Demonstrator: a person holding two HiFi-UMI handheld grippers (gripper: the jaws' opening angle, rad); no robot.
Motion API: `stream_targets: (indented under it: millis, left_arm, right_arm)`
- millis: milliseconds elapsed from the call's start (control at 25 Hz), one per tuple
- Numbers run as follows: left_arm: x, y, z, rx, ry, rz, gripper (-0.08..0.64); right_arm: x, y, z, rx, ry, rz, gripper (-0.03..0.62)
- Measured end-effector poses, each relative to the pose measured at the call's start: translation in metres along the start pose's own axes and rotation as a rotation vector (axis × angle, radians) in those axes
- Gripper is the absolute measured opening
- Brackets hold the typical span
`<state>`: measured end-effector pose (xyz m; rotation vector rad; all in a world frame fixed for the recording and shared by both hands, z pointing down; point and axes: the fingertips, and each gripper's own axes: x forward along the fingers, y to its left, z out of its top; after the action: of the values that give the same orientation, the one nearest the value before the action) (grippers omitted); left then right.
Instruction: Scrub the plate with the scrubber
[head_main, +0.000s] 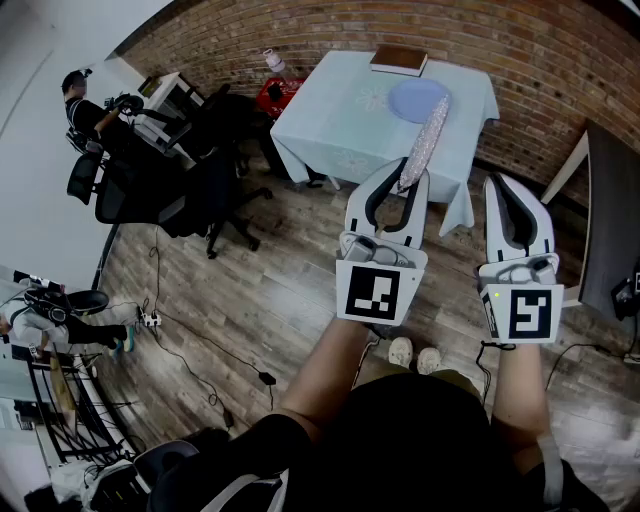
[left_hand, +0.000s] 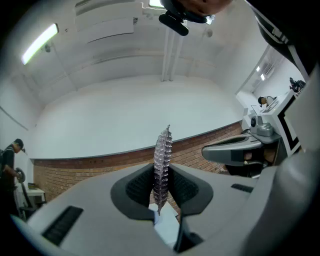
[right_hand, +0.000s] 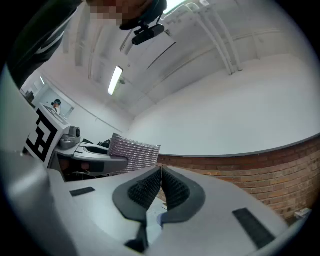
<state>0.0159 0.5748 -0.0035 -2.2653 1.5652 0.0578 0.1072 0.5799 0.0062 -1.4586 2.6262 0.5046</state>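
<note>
A red brick wall (head_main: 320, 35) is seen behind a table (head_main: 330, 125) draped in pale blue cloth, black office chairs (head_main: 205, 190) are gathered on a wood-plank floor (head_main: 280, 295), and a strip light (left_hand: 39, 44) is mounted on the white ceiling (left_hand: 125, 65).

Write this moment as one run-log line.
left hand-held gripper: shut on scrubber | right hand-held gripper: shut, empty | plate: on table, untouched

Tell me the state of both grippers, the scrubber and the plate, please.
Left gripper: jaws shut on the scrubber.
Right gripper: jaws shut, empty.
Scrubber: held in the air, away from the plate.
Plate: lying flat on the table, untouched.
</note>
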Motion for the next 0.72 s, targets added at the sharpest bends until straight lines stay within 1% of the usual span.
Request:
stream_targets:
  millis: [120, 240, 360, 480, 720]
  left_arm:
    - [-0.005, 0.005, -0.002, 0.021, 0.008, -0.016, 0.078]
    - [-0.007, 0.014, -0.004, 0.009, 0.002, -0.014, 0.078]
    - [-0.007, 0.019, -0.004, 0.012, 0.002, -0.016, 0.078]
    - [-0.009, 0.024, -0.004, 0.012, -0.002, -0.02, 0.078]
    - [-0.013, 0.039, -0.005, -0.041, -0.026, -0.012, 0.078]
  right_arm:
    - [0.004, 0.003, 0.002, 0.017, -0.002, -0.018, 0.037]
    - [0.008, 0.005, -0.003, 0.01, 0.015, -0.024, 0.037]
    - [0.011, 0.005, -0.002, 0.024, 0.015, -0.036, 0.037]
    - [0.011, 0.009, -0.004, -0.001, 0.029, -0.031, 0.037]
    - [0.016, 0.016, -0.001, -0.018, 0.022, -0.036, 0.037]
